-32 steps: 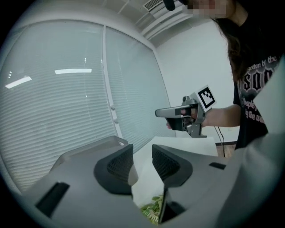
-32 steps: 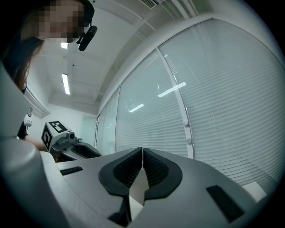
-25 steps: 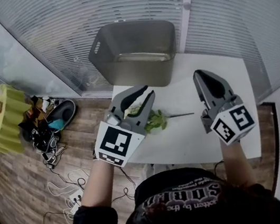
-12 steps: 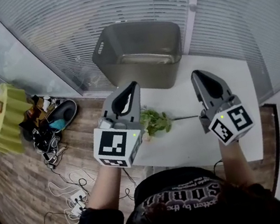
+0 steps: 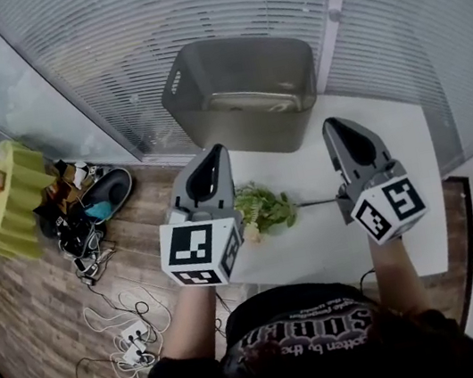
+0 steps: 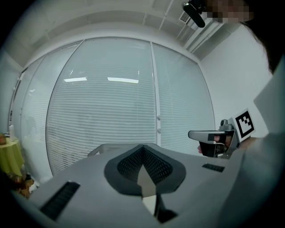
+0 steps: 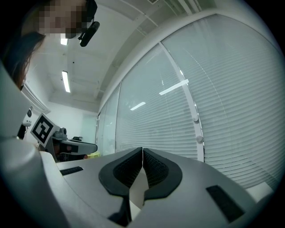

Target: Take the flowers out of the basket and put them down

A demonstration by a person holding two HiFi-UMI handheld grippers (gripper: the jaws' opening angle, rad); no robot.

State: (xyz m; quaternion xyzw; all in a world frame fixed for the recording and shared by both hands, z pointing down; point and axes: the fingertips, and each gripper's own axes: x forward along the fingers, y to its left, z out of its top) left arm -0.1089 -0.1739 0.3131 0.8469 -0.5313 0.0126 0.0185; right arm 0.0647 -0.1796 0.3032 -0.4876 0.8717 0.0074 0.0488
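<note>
Grey plastic basket stands at the far edge of the white table, toward its left corner. Nothing shows inside it: the part of the bottom that can be seen is bare and a little shiny, though the near wall hides a strip of it. The flowers are already out, lying flat on the table close to its left edge. They are a clump of green leaves with a thin dark stem running toward the right, apart from the basket and in front of it. The left gripper hangs above the table's left edge with its body covering part of the leaves. Its jaws are clenched together with nothing between them, so it has no hold on the flowers. The right gripper is held over the table on the other side of the stem, its pads likewise pressed together and empty. By this showing the job looks done — flowers taken out and set down, basket seemingly emptied — and little seems left unless something lies hidden behind the basket's near wall.
</note>
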